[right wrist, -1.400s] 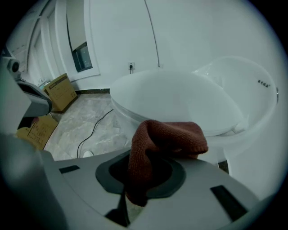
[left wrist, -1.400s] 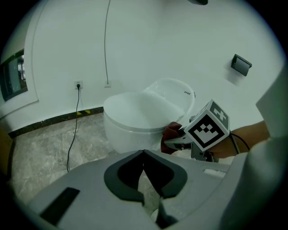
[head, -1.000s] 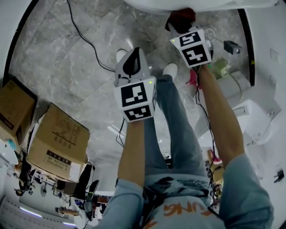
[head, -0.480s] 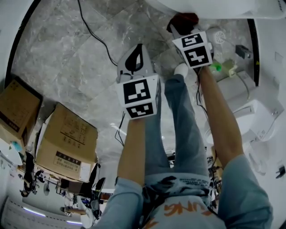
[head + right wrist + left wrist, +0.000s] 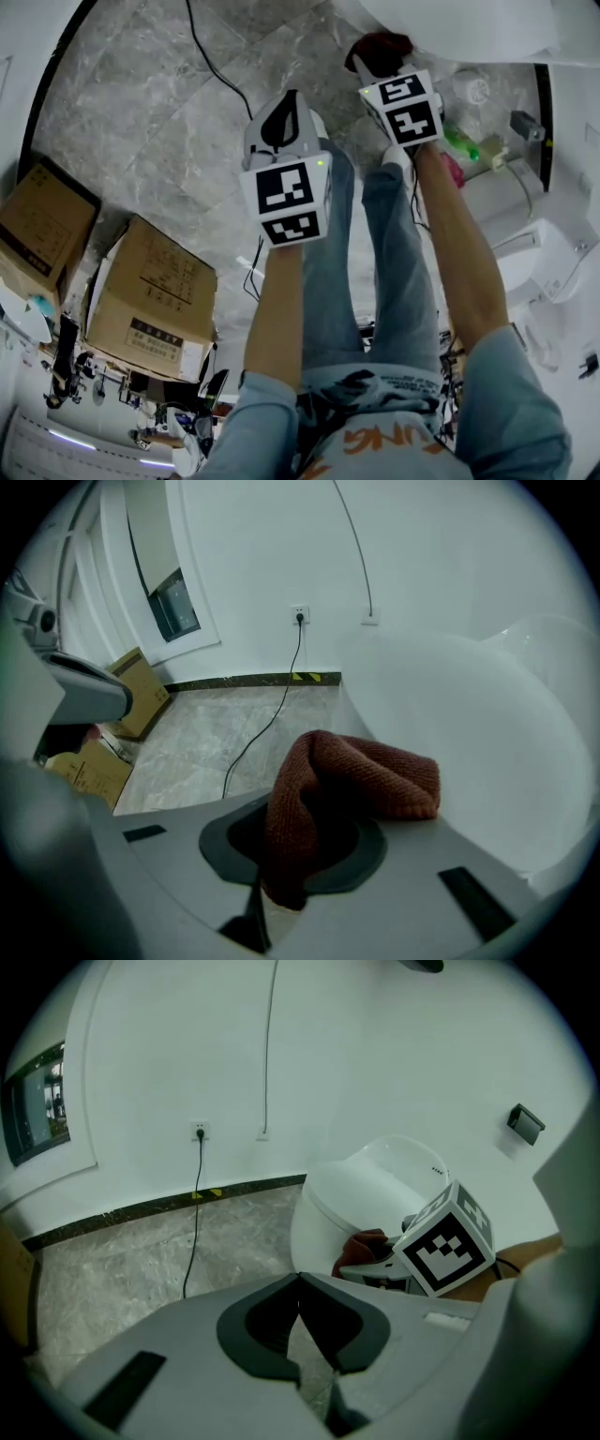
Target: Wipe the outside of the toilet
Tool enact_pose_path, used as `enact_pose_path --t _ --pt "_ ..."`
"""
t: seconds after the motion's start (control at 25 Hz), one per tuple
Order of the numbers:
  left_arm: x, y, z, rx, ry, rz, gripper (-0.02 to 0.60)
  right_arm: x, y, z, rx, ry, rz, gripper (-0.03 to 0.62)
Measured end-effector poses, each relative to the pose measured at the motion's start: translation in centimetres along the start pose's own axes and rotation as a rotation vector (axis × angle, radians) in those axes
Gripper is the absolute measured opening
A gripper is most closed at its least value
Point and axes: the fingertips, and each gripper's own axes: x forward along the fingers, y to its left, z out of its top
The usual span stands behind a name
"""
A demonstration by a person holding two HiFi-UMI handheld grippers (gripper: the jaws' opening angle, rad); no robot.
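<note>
The white toilet (image 5: 450, 21) fills the top of the head view. Its rounded bowl (image 5: 469, 733) curves along the right of the right gripper view. My right gripper (image 5: 370, 58) is shut on a red-brown knitted cloth (image 5: 380, 44), which lies against the bowl's outer wall. The cloth (image 5: 361, 780) bunches up out of the right gripper (image 5: 281, 874). My left gripper (image 5: 279, 127) hovers over the floor, left of the toilet (image 5: 366, 1194) and apart from it. This gripper (image 5: 300, 1335) is shut with nothing held. Its view also shows the cloth (image 5: 361, 1246).
Two cardboard boxes (image 5: 155, 291) (image 5: 37, 225) stand on the grey marble floor at the left. A black cable (image 5: 211, 56) runs across the floor to a wall socket (image 5: 199, 1131). Small green and pink items (image 5: 459, 145) and white fixtures (image 5: 534, 253) crowd the right. The person's jeans legs (image 5: 394, 253) stand below the grippers.
The person's feet have shifted and the floor and boxes have slid in the view. Both grippers stay in nearly the same places, and the cloth is still against the toilet.
</note>
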Motion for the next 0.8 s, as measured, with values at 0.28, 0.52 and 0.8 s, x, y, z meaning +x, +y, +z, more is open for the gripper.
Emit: enact_pose_path --t 0.28,0.52,0.8 --pt "0.8 -2.4 -0.2 0.061 0.024 -0.048 0.001 -0.4 2.4 2.9 -0.062 -0.146 0.111 0.058" --pt "2.2 -6.8 -1.0 0.114 0.04 -0.065 0.0 -3.4 2.4 -0.8 -0.027 -0.214 0.184 0.058" --pt "3.2 -13.8 -2.1 0.111 0.044 -0.049 0.0 -8.8 -2.7 -9.0 0.138 -0.225 0.169 0.058"
